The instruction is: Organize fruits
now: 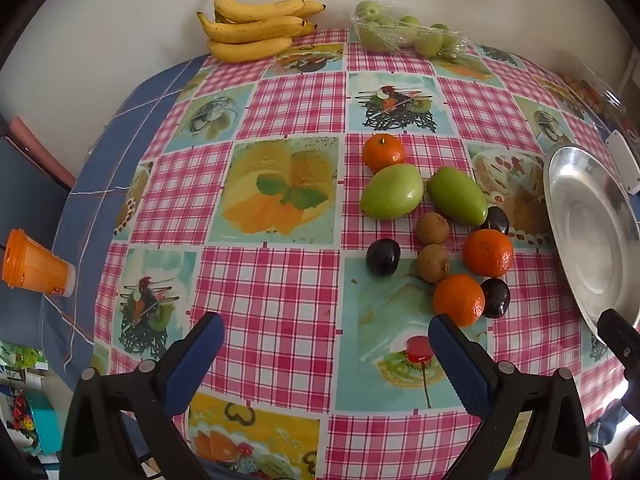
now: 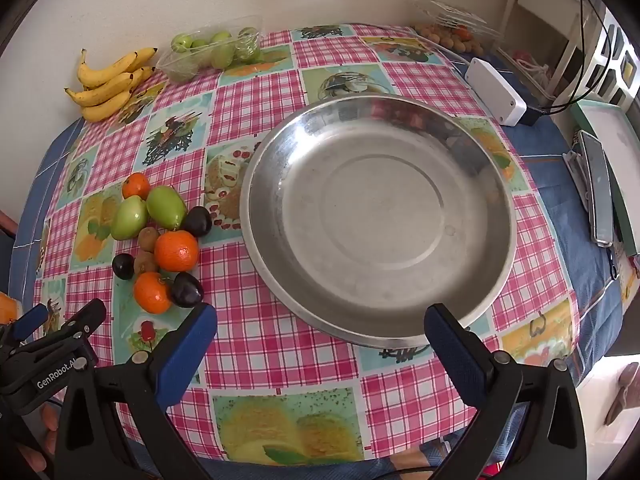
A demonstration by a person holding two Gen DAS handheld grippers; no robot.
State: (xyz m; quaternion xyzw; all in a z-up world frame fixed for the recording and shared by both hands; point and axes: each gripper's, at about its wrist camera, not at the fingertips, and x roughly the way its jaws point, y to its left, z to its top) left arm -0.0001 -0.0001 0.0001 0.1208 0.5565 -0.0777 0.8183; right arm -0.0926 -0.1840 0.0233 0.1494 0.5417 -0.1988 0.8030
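Through the left wrist camera we see the left gripper (image 1: 324,344), jaws wide apart and empty, over a pink checked, fruit-printed tablecloth (image 1: 276,300); loose mixed fruits (image 1: 436,224) cluster beside a round steel dish (image 1: 592,232). Yellow bananas (image 1: 256,28) lie by the white wall (image 1: 120,40).

Through the right wrist camera, our right gripper (image 2: 320,332) hangs spread and empty near the dish's rim, the fruits left of it.

Loose fruit at nine o'clock of one steel dish (image 2: 496,264): three mandarins (image 2: 176,251), two green mangoes (image 2: 166,207), two kiwis (image 2: 148,238), three dark plums (image 2: 187,289). At eleven o'clock: one bunch of four bananas (image 2: 108,84), one wrapped tray of green fruit (image 2: 208,54).
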